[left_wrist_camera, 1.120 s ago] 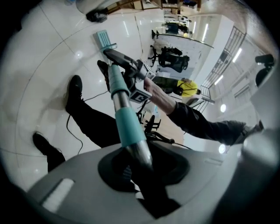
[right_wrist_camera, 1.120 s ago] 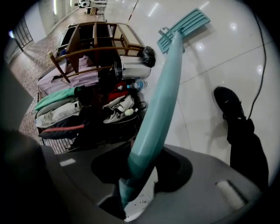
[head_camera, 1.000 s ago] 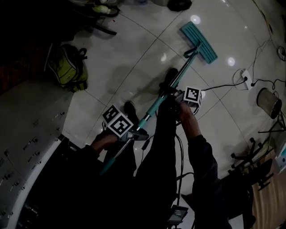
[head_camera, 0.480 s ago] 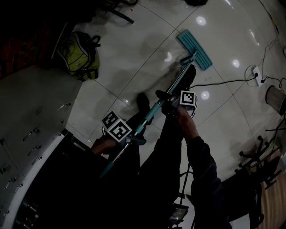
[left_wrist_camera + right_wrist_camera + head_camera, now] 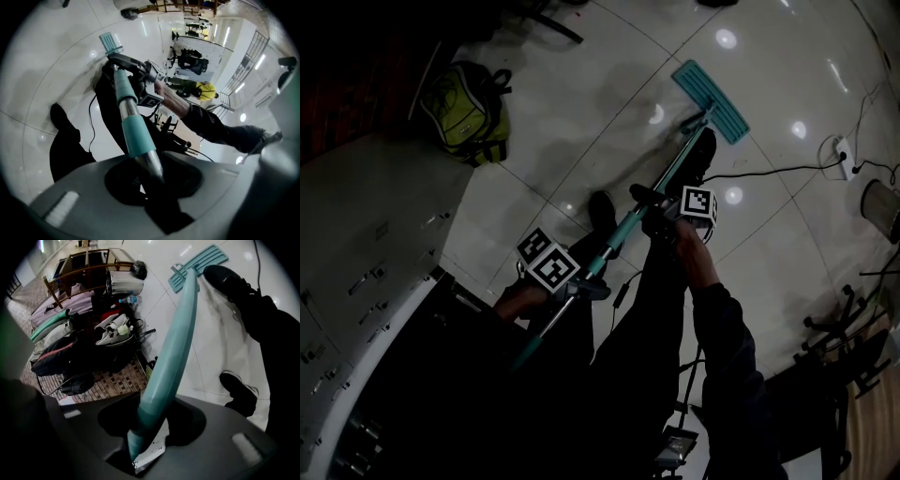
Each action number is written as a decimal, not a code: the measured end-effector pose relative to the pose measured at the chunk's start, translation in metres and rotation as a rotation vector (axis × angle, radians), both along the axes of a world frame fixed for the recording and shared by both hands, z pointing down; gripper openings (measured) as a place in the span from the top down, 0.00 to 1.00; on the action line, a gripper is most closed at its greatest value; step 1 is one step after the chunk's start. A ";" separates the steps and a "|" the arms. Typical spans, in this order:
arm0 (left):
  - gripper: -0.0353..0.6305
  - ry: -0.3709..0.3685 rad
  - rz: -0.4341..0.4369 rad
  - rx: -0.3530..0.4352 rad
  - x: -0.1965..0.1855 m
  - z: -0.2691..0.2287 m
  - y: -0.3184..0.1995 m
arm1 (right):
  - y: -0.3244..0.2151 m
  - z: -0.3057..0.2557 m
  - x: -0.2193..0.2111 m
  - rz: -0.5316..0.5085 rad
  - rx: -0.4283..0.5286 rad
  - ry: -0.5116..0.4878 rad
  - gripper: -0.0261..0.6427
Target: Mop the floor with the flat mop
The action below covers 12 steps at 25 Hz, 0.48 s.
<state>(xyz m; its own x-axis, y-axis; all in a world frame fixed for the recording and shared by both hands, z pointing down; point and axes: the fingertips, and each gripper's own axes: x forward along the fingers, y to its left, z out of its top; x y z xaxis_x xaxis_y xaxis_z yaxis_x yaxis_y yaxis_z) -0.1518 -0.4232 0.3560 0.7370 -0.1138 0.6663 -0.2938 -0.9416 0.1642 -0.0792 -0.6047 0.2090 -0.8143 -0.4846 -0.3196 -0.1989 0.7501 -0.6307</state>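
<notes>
The person's leading black shoe [image 5: 703,150] steps forward along the teal mop pole [image 5: 670,164] and now lies just beside the teal rectangular mop head [image 5: 710,101]; a second ago it stood well short of it. The trailing black shoe [image 5: 600,211] follows it forward. The yellow-green backpack [image 5: 469,112] sits higher and further right in the head view.

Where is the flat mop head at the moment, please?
In the head view the mop head lies on the tiled floor, upper right, just beyond the person's forward shoe.
</notes>
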 end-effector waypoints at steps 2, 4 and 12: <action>0.79 0.010 0.004 0.001 0.017 -0.014 0.003 | 0.003 -0.015 0.016 0.006 0.006 -0.025 0.72; 0.79 0.027 0.010 -0.005 0.037 -0.031 0.003 | 0.005 -0.035 0.037 0.015 0.015 -0.045 0.72; 0.79 0.031 0.043 0.015 0.137 -0.127 0.001 | 0.008 -0.135 0.146 0.064 0.044 -0.113 0.72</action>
